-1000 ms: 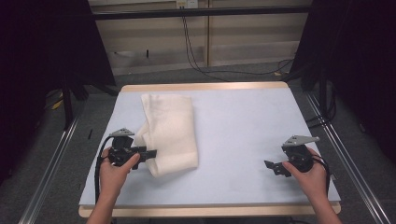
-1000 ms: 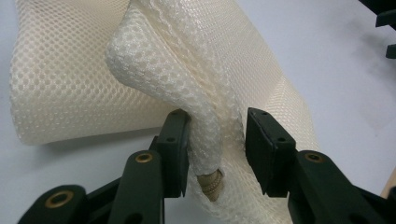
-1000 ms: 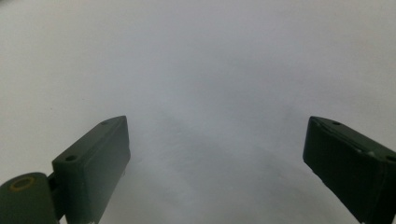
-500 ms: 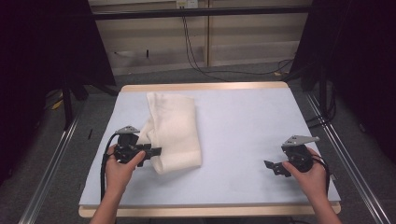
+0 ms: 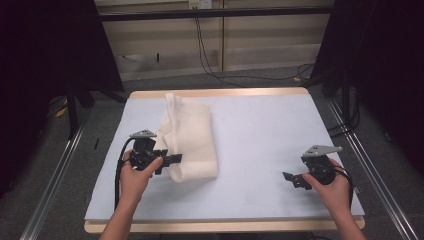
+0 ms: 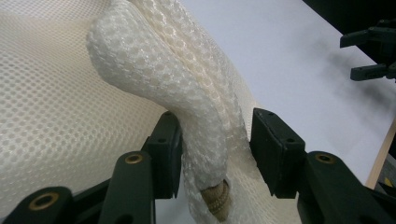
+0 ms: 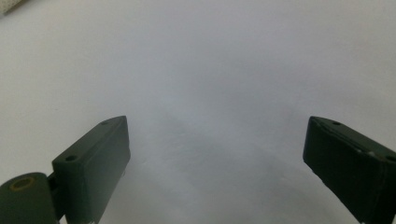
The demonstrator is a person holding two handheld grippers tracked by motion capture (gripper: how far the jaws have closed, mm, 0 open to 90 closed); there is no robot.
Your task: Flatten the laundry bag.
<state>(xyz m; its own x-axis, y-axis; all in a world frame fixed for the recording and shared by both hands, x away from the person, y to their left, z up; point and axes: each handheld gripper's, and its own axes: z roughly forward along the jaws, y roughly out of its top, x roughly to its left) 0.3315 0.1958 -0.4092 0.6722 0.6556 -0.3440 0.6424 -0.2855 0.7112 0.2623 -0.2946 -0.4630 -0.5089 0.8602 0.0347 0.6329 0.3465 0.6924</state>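
Note:
A cream mesh cloth (image 5: 192,135), folded into a long pad, lies on the left half of the pale blue table (image 5: 265,130). My left gripper (image 5: 172,159) sits at the cloth's near left edge. In the left gripper view a raised, rolled fold of the cloth (image 6: 154,65) stands between the jaws of my left gripper (image 6: 215,128). The jaws have just been opening: one pad rests against the fold and the other stands clear of it. My right gripper (image 5: 290,178) hovers open over bare table at the near right, with nothing between its jaws (image 7: 215,140).
The table's wooden front edge (image 5: 225,226) runs just behind both hands. Metal rails (image 5: 52,185) flank the table on either side. Cables hang by the back wall (image 5: 210,55). The right gripper (image 6: 373,51) appears far off in the left gripper view.
The left hand has shifted a little to the right and away along the cloth's near edge, and its jaws have widened around the fold. The right hand has kept still.

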